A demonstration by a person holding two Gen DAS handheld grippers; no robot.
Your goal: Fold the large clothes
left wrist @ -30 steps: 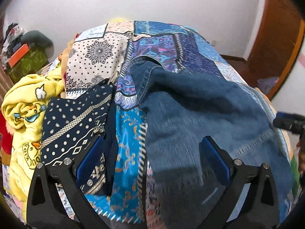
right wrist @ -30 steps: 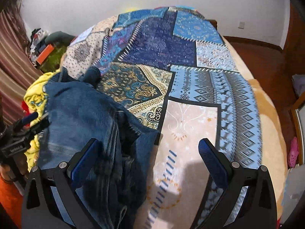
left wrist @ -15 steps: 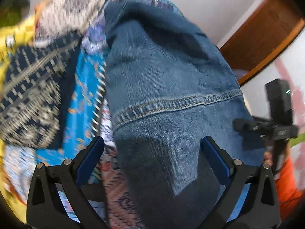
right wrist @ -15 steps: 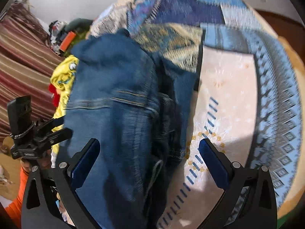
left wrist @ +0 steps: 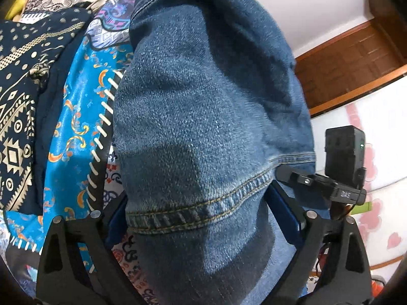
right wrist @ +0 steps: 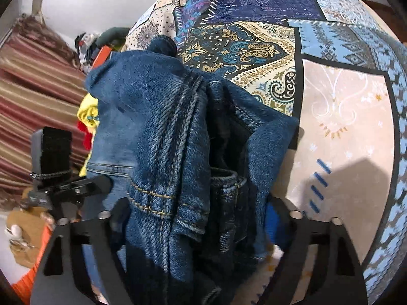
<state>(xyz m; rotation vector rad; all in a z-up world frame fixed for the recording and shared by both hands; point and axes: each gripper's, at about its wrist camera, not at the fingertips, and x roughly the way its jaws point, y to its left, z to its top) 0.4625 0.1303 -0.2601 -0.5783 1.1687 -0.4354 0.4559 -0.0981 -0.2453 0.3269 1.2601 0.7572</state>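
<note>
Whereas a second ago both claws hung spread above the jeans, each now has denim filling the gap between its fingers: the left claw straddles the hem seam, the right claw the bunched waistband, on the bed. Whether they actually pinch, I cannot tell; a lift-and-fold likely follows.

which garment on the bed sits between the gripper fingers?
The blue denim jeans, between both the left gripper and right gripper. The navy patterned cloth lies aside, untouched.

Patchwork bedspread, navy patterned cloth, striped curtain, wooden door.
</note>
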